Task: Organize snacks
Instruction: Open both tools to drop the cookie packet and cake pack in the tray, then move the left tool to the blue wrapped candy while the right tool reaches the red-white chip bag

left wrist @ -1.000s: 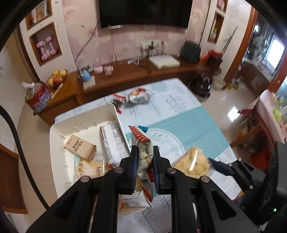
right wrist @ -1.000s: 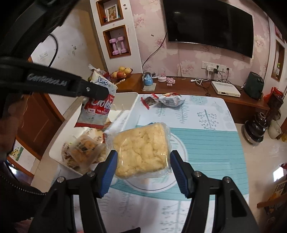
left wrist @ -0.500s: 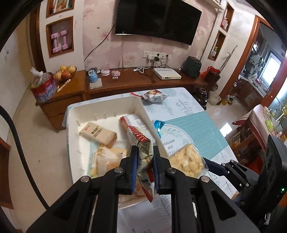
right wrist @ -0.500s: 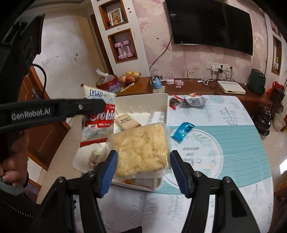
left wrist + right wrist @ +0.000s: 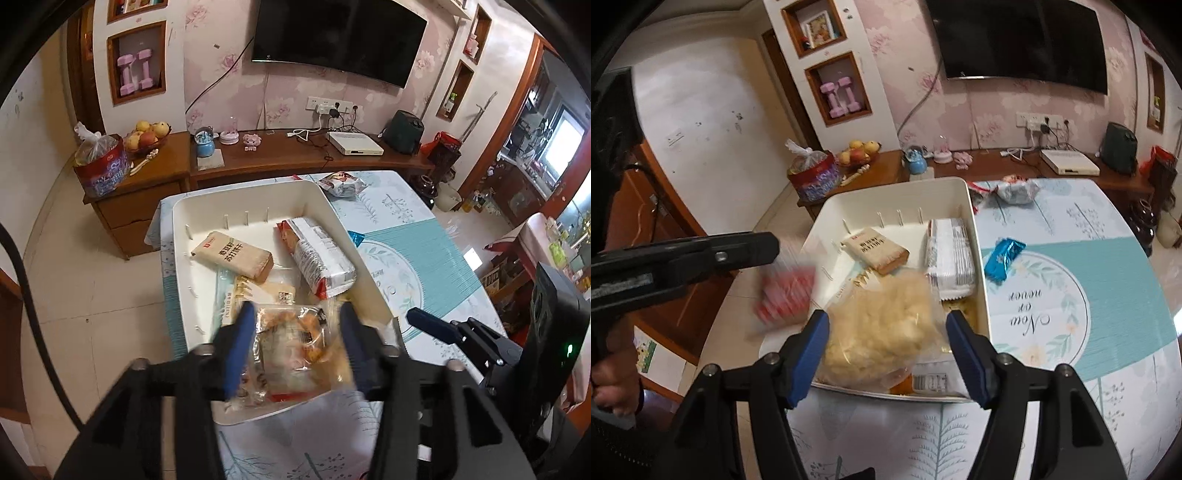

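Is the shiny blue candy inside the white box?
No, the shiny blue candy lies on the tablecloth just outside the white box, beside its right wall.

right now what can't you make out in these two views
- Left wrist view: the snack just let go by the left gripper, whose jaws have just been opening, is hidden; only bin contents show between its blurred fingers.
- Right wrist view: the red packet is a motion smear, label unreadable.
- Right wrist view: the yellow snack bag between the right gripper fingers is blurred; contact is unclear, jaws just opening.
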